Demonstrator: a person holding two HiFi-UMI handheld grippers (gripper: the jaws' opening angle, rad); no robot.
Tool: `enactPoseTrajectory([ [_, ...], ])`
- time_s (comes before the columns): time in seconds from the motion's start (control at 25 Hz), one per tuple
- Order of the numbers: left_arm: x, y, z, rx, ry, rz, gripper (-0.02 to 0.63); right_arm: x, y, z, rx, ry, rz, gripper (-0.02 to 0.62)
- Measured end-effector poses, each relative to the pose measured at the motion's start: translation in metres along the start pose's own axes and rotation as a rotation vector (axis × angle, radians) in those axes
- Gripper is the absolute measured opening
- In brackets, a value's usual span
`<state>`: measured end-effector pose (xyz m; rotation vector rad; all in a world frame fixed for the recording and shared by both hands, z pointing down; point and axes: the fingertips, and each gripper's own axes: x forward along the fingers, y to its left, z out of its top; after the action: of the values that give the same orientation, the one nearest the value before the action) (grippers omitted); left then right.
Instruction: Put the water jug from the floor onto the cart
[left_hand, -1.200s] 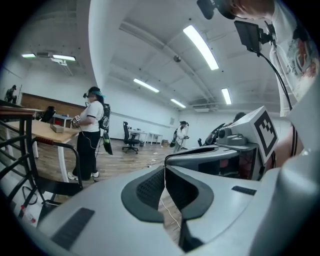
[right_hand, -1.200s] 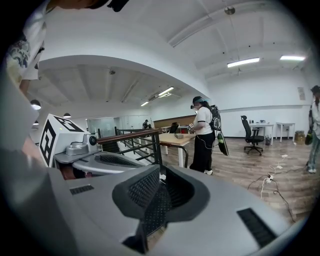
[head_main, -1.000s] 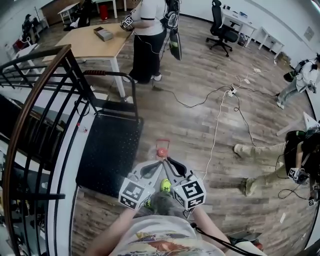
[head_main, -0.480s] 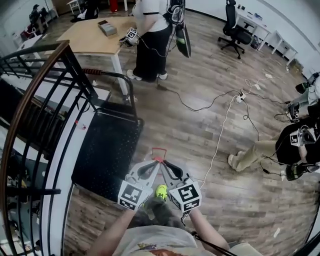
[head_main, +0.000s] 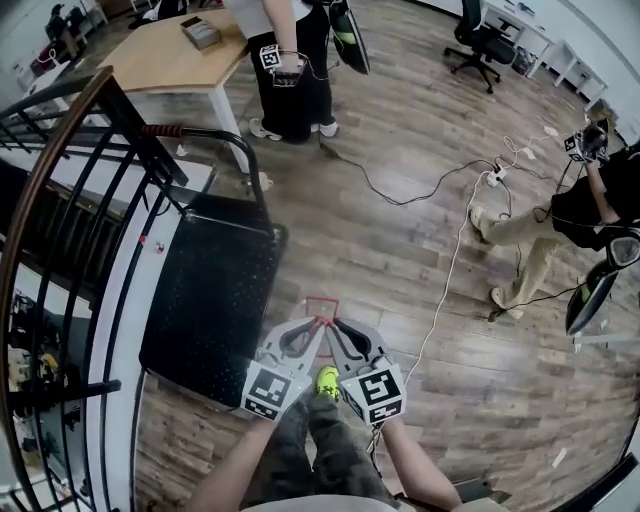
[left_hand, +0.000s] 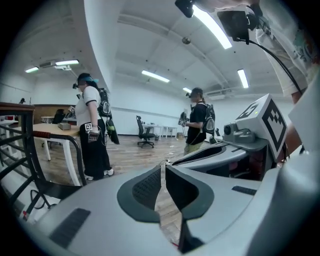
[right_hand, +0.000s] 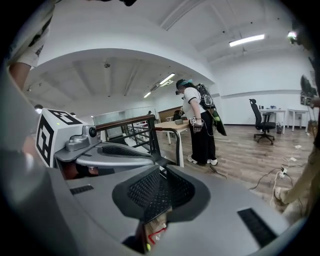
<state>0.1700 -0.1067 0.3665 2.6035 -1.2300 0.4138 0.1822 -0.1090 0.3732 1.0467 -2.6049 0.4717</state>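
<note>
Of the water jug I see only a red square handle frame (head_main: 322, 303) on the wood floor, just past my fingertips; its clear body does not show. The frame also shows low between the jaws as a red outline (right_hand: 156, 233). My left gripper (head_main: 318, 325) (left_hand: 163, 165) and right gripper (head_main: 335, 325) (right_hand: 161, 170) are held side by side, tips nearly together, both shut with nothing between the pads. Whether they touch the handle I cannot tell. The black flat cart (head_main: 210, 290) stands just left of them, its push handle (head_main: 215, 135) at the far end.
A black stair railing with a wooden rail (head_main: 60, 180) runs along the left. A wooden table (head_main: 170, 60) and a standing person (head_main: 295, 60) are behind the cart. White and black cables (head_main: 440, 270) cross the floor at right, near another person (head_main: 560, 220). My yellow-green shoe (head_main: 326, 380) is under the grippers.
Both grippers have sunk together toward the floor. A round red cap seen ahead of the tips a second ago is now covered by them. The person at right has shifted.
</note>
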Motion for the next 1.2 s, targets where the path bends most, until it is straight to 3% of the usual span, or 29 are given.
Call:
enactPoseTrajectory([
  [0.36,0.05,0.031,-0.08,0.013,0.114,-0.054,0.023,0.056,-0.036,-0.07,0.036,0.056,-0.069,0.038],
  [0.56,0.072,0.048,-0.137,-0.014,0.178,-0.037,0.124,0.082,-0.052,-0.112,0.047,0.074,-0.104,0.04],
  [0.88,0.099,0.079,-0.217,-0.062,0.211,0.017,0.147,0.13,-0.074,-0.179,0.063,0.111,-0.136,0.134],
  [1.2,0.135,0.094,-0.272,-0.048,0.263,0.027,0.149,0.16,-0.099,-0.238,0.078,0.17,-0.157,0.146],
])
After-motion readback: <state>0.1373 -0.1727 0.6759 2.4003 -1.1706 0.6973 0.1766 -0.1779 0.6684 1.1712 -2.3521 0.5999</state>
